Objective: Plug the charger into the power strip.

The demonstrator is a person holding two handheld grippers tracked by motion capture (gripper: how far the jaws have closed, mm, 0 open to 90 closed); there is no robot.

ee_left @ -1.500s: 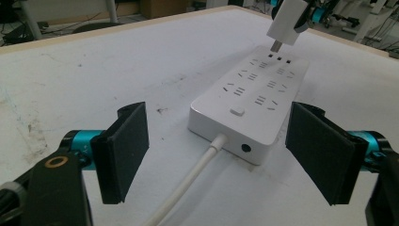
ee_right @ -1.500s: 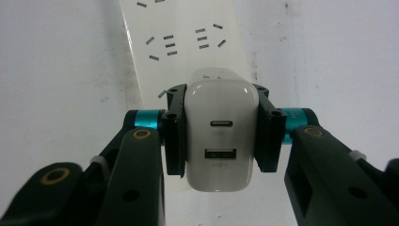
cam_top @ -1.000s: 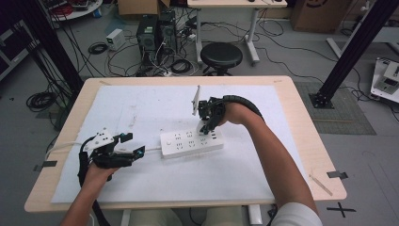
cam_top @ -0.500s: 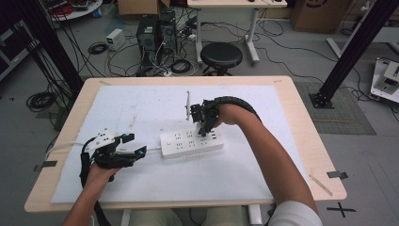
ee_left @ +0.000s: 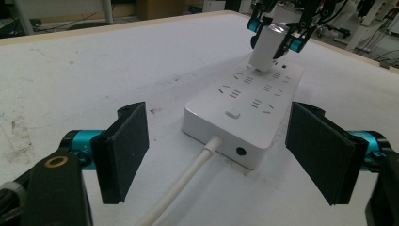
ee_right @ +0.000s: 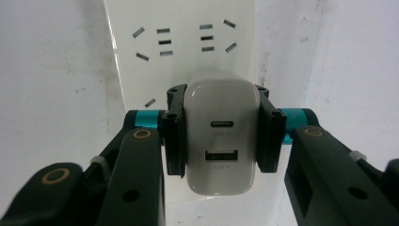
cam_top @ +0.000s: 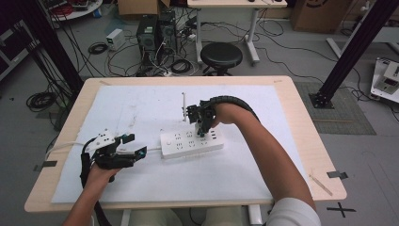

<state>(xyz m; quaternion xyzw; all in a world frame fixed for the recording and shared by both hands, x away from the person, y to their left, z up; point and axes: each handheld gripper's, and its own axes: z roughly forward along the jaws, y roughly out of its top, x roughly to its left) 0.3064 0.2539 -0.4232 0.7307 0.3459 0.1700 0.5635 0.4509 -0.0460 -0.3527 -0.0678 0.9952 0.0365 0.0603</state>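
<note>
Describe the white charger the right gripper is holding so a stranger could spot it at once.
On the white sheet covering the table lies a white power strip. Over its far end the right gripper clamps the charger, a small white block with two USB ports on its face.

table (cam_top: 301,122) | white sheet (cam_top: 141,108) on top | pwr strip (cam_top: 188,143) on sheet

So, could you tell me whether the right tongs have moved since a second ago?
Yes: the right tongs came down toward the power strip.

Left tool (ee_left: 221,155) agape, right tool (ee_right: 219,136) clamped.
</note>
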